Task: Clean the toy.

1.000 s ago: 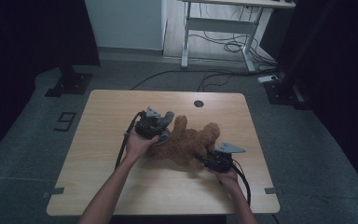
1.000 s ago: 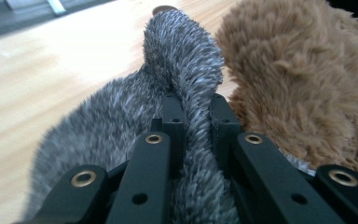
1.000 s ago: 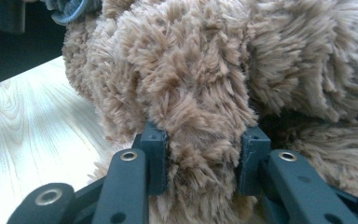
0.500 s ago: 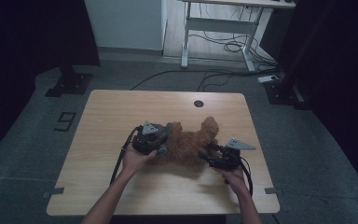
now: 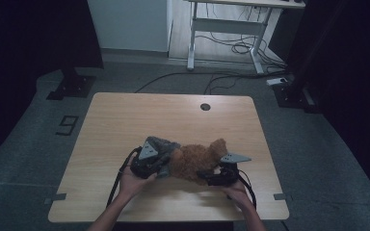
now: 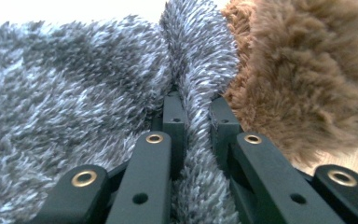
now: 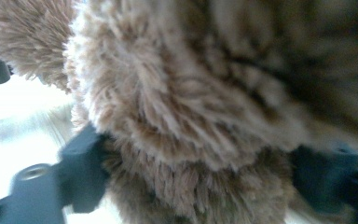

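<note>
A brown plush toy lies on the wooden table, with a grey fuzzy fabric at its left end. My left gripper is shut on a fold of that grey fabric; the fold runs up between the two jaws, and the brown plush sits just to the right. My right gripper reaches in at the toy's near right side. Its jaws have just been opening and now stand wide apart, with a bulge of brown fur between them.
A round cable hole sits near the table's far edge. Beyond the table stand a white desk frame and loose floor cables. A "9" marker lies on the floor at left. Dark stand bases flank the table.
My left gripper has drawn the grey fabric and the toy toward the table's near edge. The right gripper's jaws have spread apart around the fur and it has shifted slightly.
</note>
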Action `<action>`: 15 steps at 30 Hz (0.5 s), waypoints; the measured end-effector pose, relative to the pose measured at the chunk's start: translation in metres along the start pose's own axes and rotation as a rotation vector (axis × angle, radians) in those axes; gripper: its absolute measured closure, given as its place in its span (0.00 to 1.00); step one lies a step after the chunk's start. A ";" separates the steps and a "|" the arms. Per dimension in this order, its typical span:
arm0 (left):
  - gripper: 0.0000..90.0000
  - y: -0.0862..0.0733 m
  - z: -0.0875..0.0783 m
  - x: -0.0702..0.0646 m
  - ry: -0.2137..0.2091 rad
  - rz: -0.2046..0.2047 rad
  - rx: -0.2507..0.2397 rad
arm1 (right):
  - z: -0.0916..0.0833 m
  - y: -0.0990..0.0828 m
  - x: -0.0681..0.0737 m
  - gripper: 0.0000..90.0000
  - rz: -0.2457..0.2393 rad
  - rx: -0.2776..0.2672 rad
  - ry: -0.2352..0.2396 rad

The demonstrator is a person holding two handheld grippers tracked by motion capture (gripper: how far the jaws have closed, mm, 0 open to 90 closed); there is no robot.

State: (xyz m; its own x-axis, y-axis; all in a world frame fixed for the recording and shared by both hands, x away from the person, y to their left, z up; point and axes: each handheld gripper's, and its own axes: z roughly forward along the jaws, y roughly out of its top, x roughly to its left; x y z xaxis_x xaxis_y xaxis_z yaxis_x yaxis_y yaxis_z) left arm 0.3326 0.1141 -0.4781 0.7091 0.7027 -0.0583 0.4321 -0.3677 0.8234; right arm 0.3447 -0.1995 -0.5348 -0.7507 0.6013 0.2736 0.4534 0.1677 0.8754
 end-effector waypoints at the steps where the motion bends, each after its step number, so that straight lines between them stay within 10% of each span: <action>1: 0.89 -0.001 0.001 -0.001 0.007 0.004 -0.004 | 0.000 -0.002 0.000 0.29 -0.006 -0.003 -0.009; 6: 0.89 -0.003 0.006 -0.010 0.013 -0.001 -0.017 | 0.004 -0.002 0.001 0.53 -0.053 -0.019 -0.058; 15: 0.89 0.005 0.025 -0.012 0.054 0.018 -0.017 | 0.015 0.007 -0.012 0.60 -0.091 -0.055 -0.143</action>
State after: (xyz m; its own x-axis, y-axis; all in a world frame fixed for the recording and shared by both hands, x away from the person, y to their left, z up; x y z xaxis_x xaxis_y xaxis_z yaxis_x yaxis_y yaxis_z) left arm 0.3404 0.0890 -0.4870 0.6854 0.7280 -0.0135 0.4096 -0.3702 0.8338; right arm 0.3641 -0.1935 -0.5375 -0.7095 0.6915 0.1361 0.3567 0.1858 0.9156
